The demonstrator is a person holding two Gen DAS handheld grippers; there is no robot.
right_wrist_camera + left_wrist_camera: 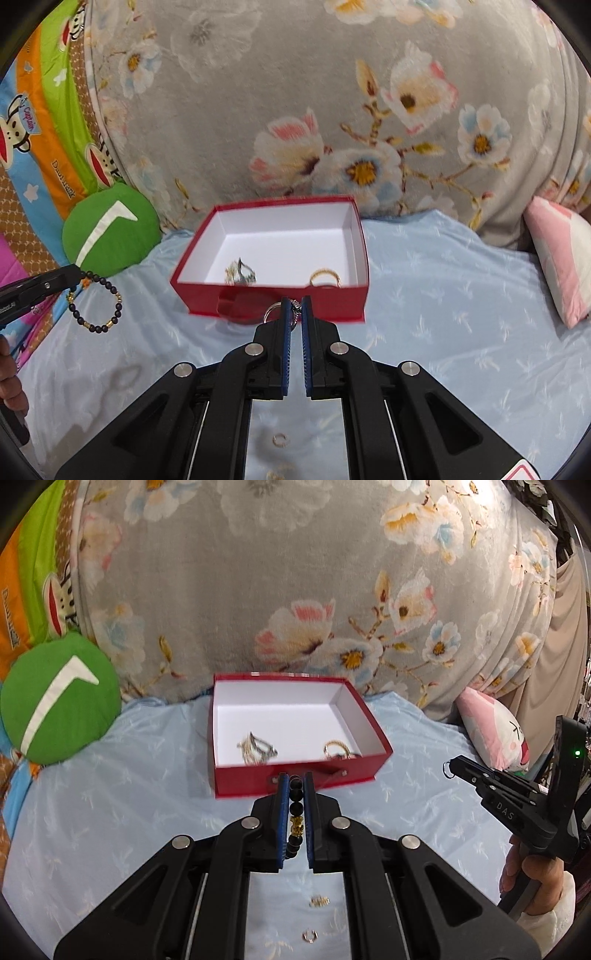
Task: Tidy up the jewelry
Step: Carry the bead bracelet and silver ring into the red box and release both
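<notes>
left claw (pixel 296 781) clamped on bead bracelet (pixel 296 812), near box | right claw (pixel 294 304) pinched thin silver ring piece (pixel 273 310) (barely caught at tips) | red box (pixel 273 299) on bed (pixel 443 295), some jewelry inside | loose rings (pixel 310 936) on bed | risk: ring slipping out, bracelet snagging box rim

A: What does the right gripper (pixel 296 308) hold?
B: Its jaws are closed on a silvery ring piece (pixel 273 312), in front of the red box (pixel 273 301) on the bed (pixel 443 295).
A: And inside the box?
B: A silver tangle (pixel 240 275) and a gold ring (pixel 325 277).
A: The left gripper (pixel 75 275)?
B: At the left edge, a bead bracelet (pixel 96 308) dangles from its tip. A small ring (pixel 279 439) lies on the sheet below.
</notes>
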